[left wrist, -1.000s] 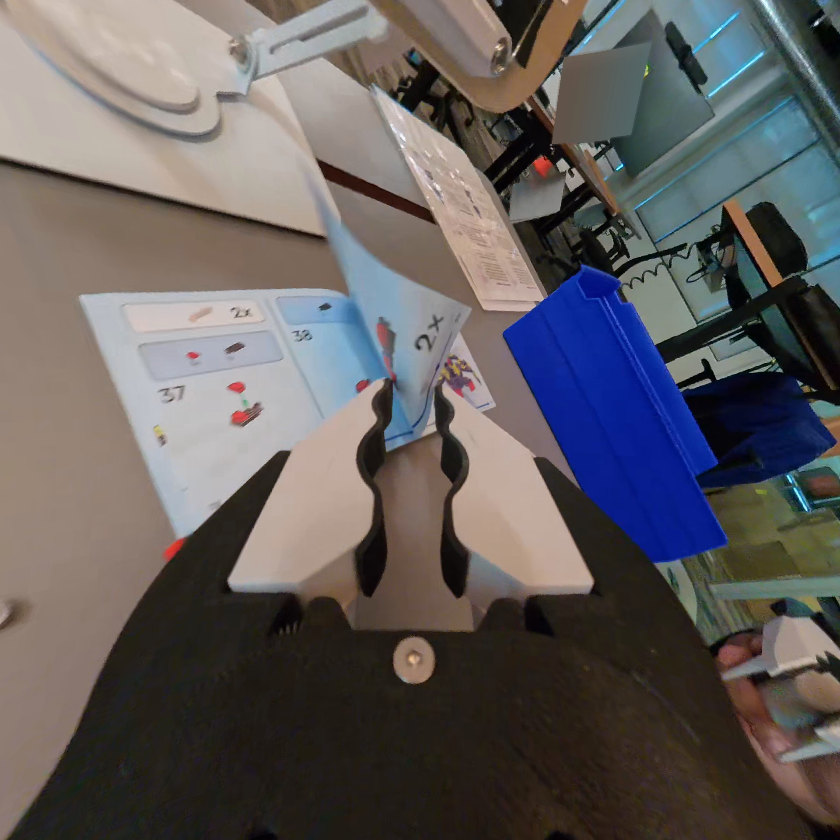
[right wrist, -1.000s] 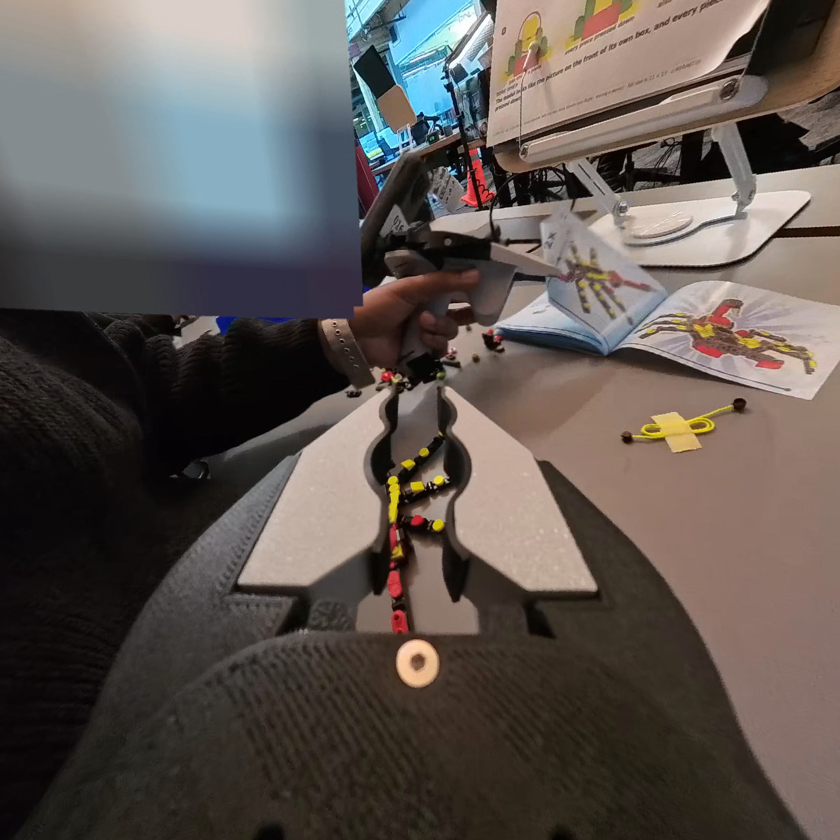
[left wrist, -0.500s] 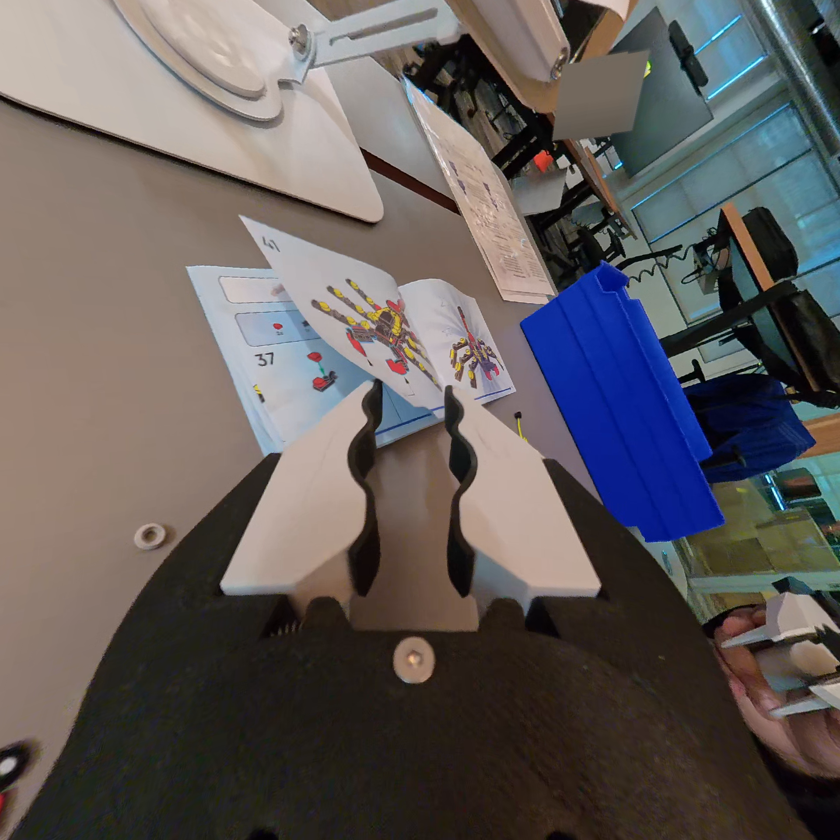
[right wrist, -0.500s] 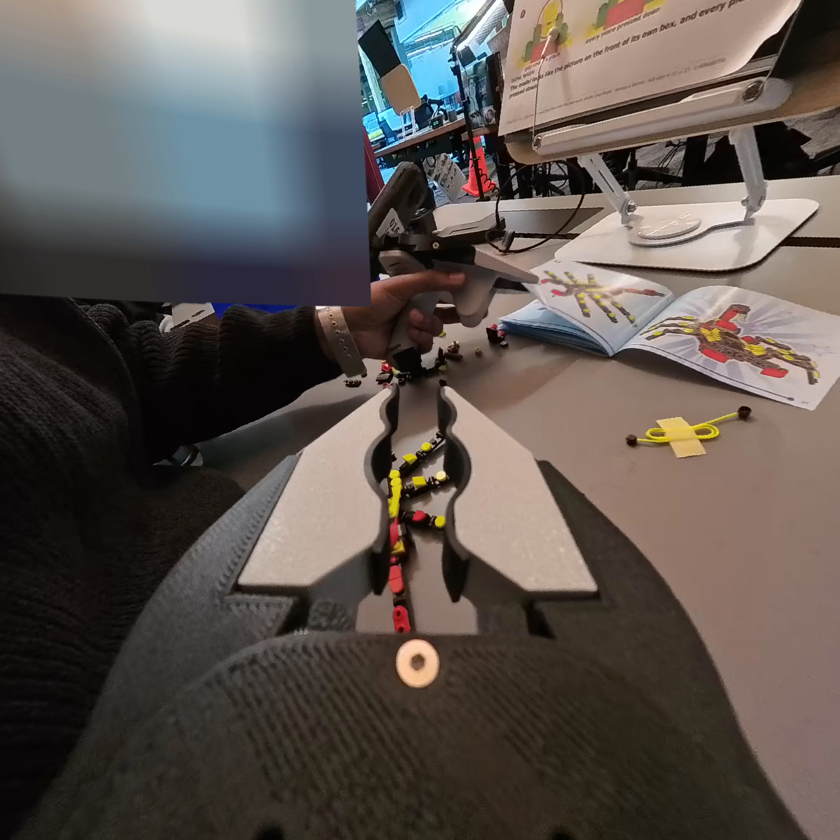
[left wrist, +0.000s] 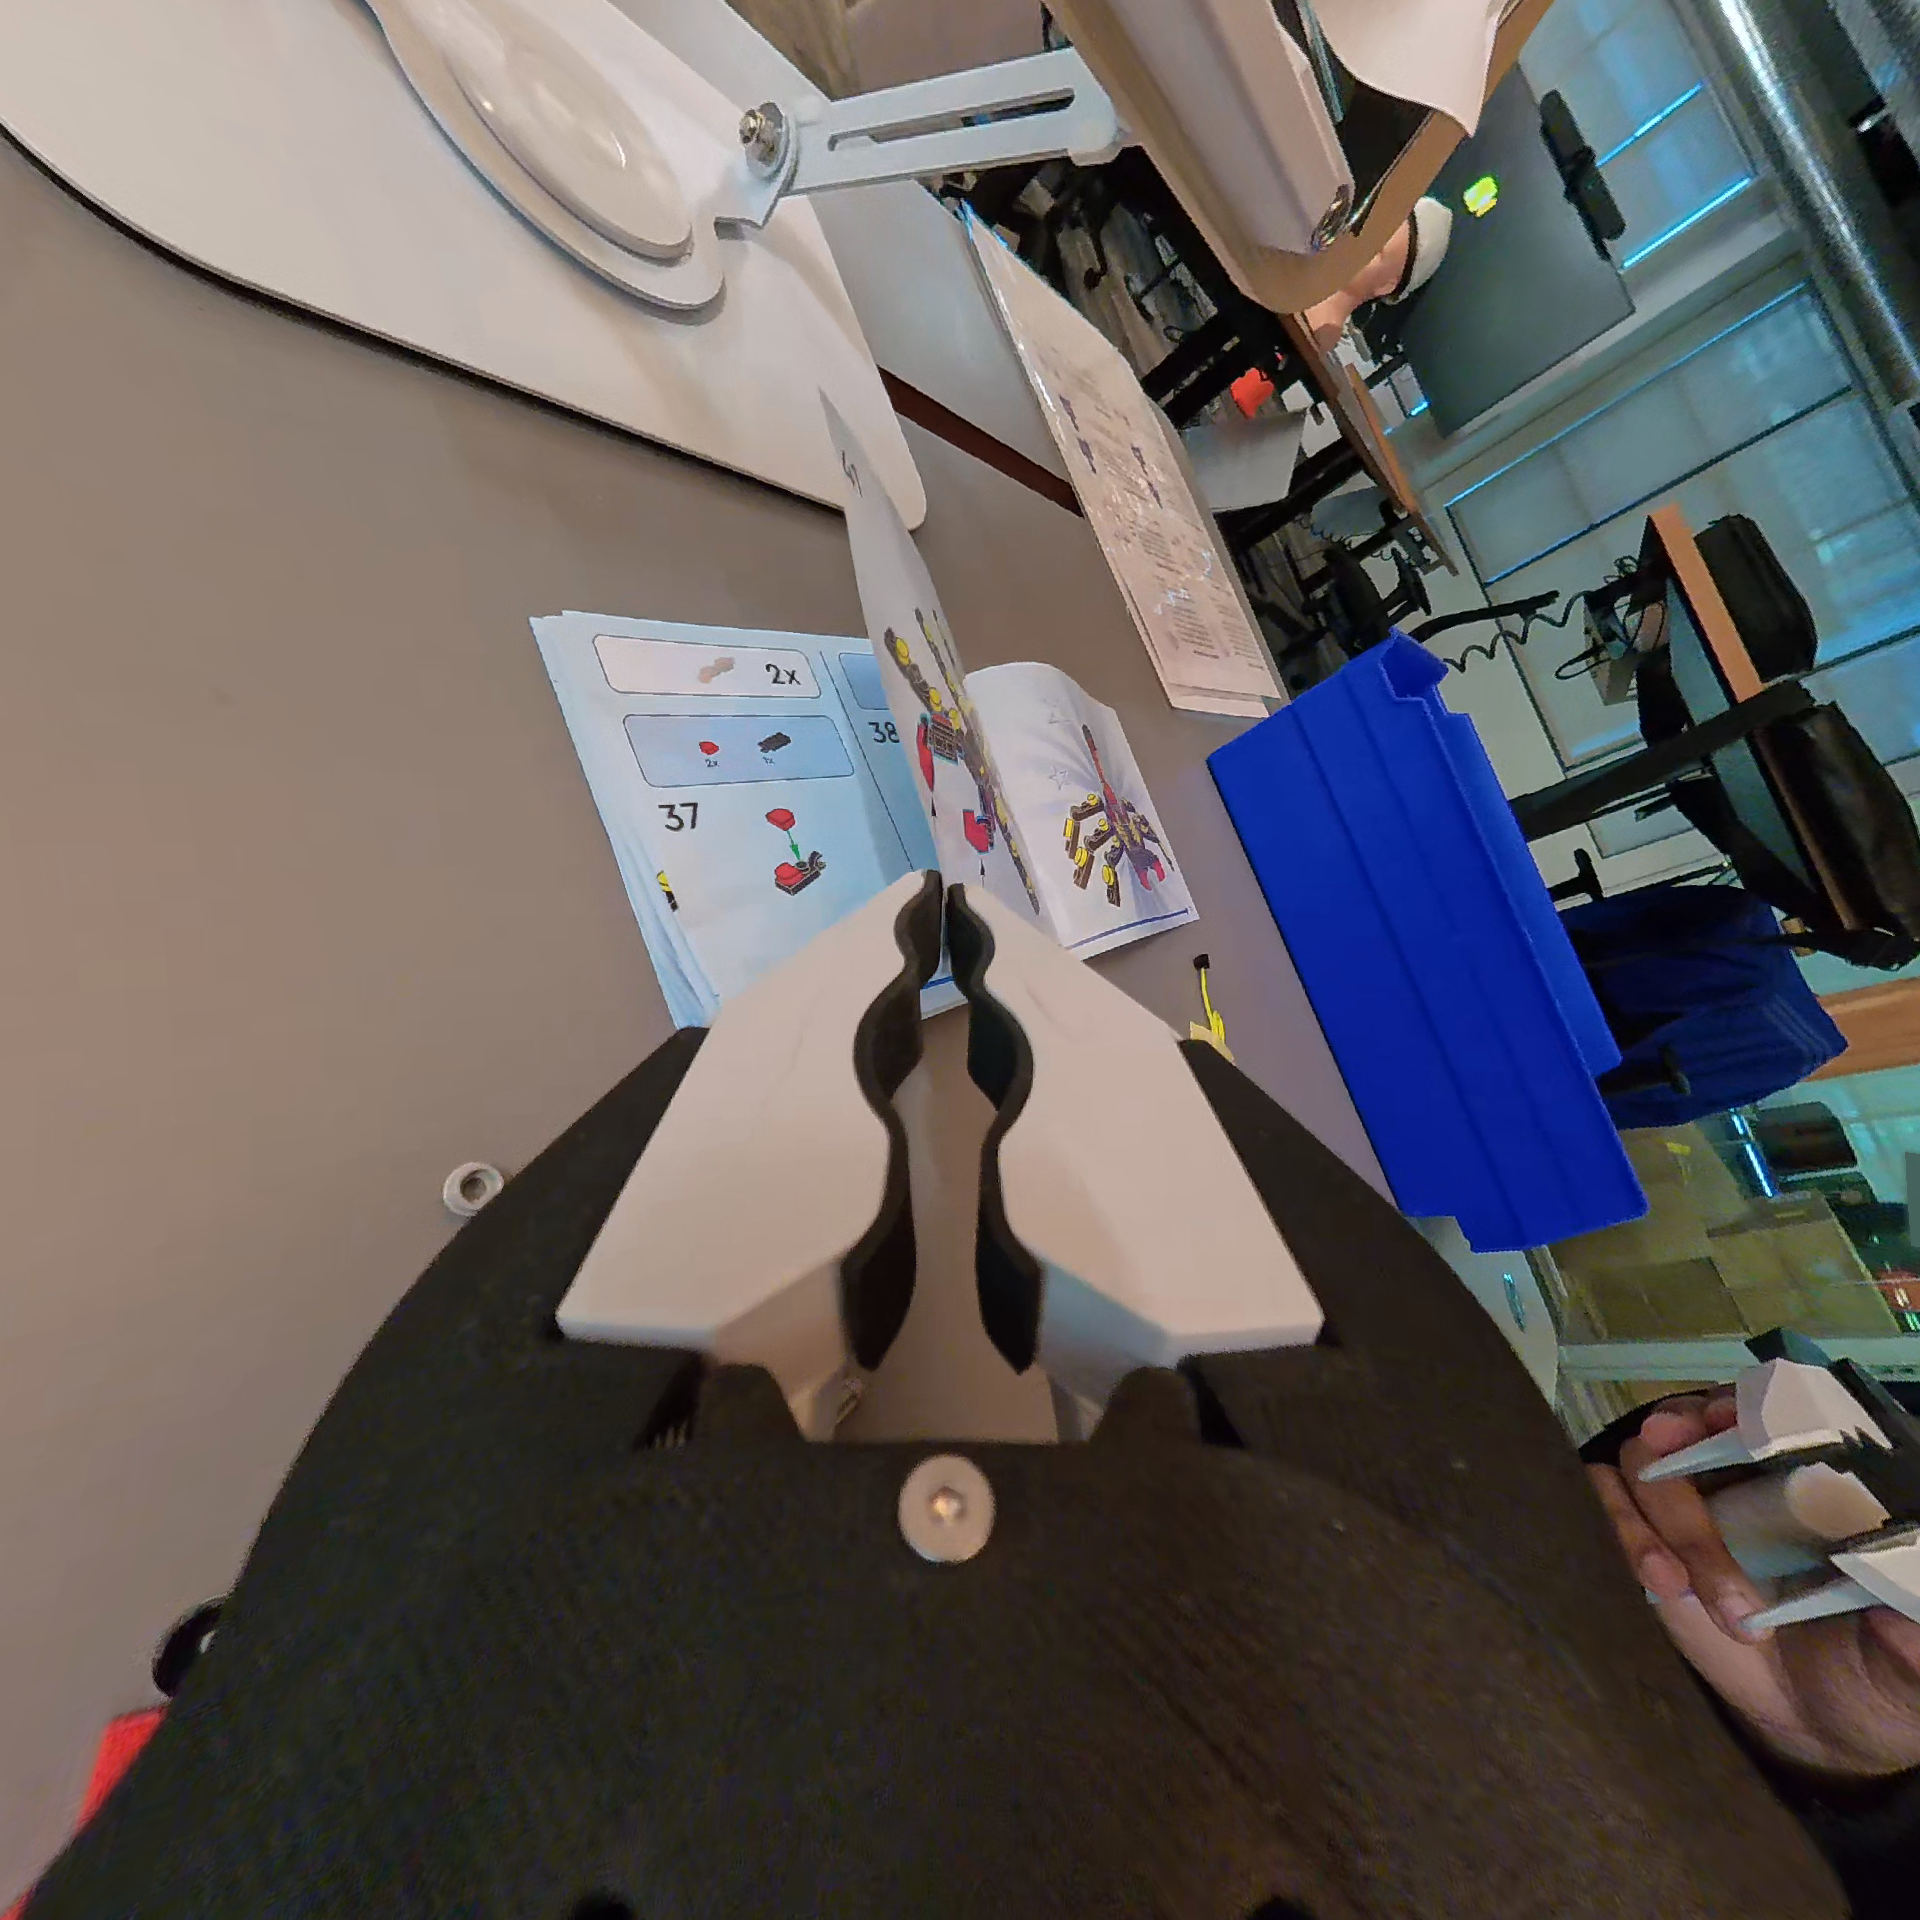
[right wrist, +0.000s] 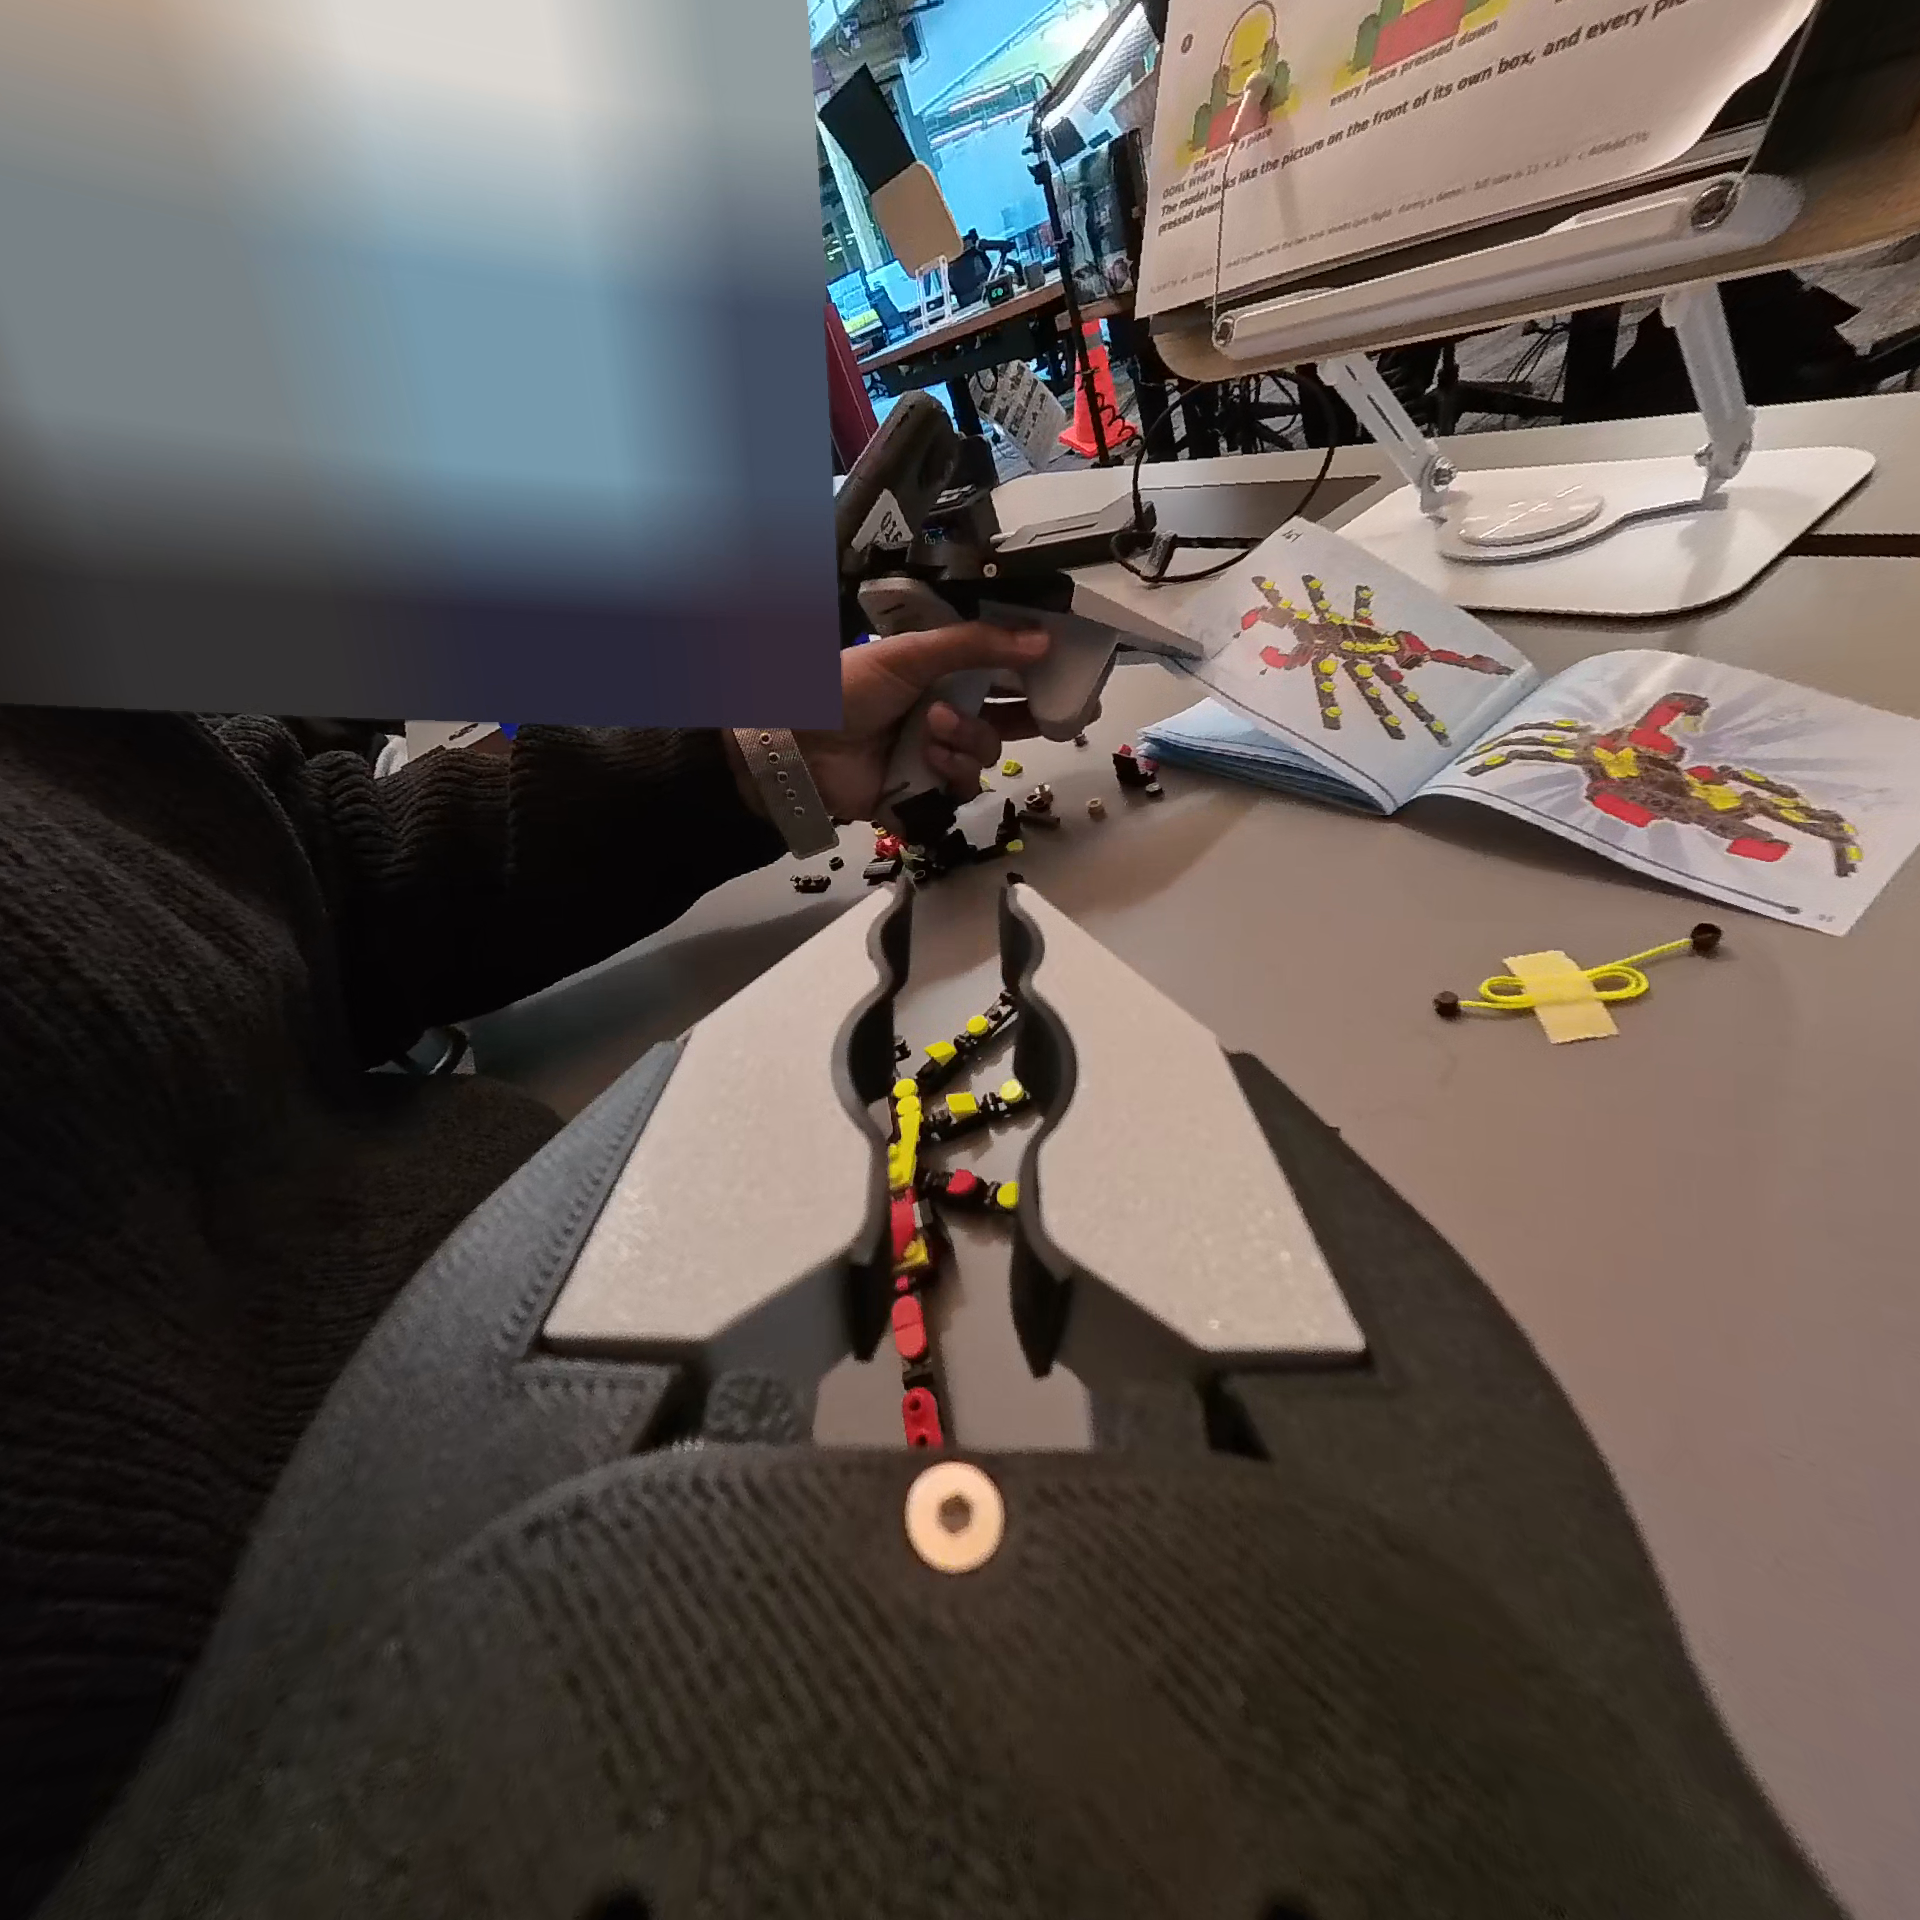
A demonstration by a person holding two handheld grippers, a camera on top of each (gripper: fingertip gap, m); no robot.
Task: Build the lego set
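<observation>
Paper page (left wrist: 902, 665) pinched at its lower edge in my left gripper (left wrist: 943, 914), tips nearly shut on it; page stands up from the booklet (right wrist: 1558, 769), spine running away from me; right gripper (right wrist: 956, 904) part open, empty, over the model (right wrist: 925, 1164); left nearer.

I see the partly built red, yellow and black lego model (right wrist: 920, 1184) lying flat on the grey table, its jointed legs splayed right. Loose small dark, red and yellow lego pieces (right wrist: 961, 826) lie scattered beyond it. The light-blue paper instruction booklet (right wrist: 1621, 774) lies open farther back, one page (left wrist: 914, 665) lifted nearly upright.
</observation>
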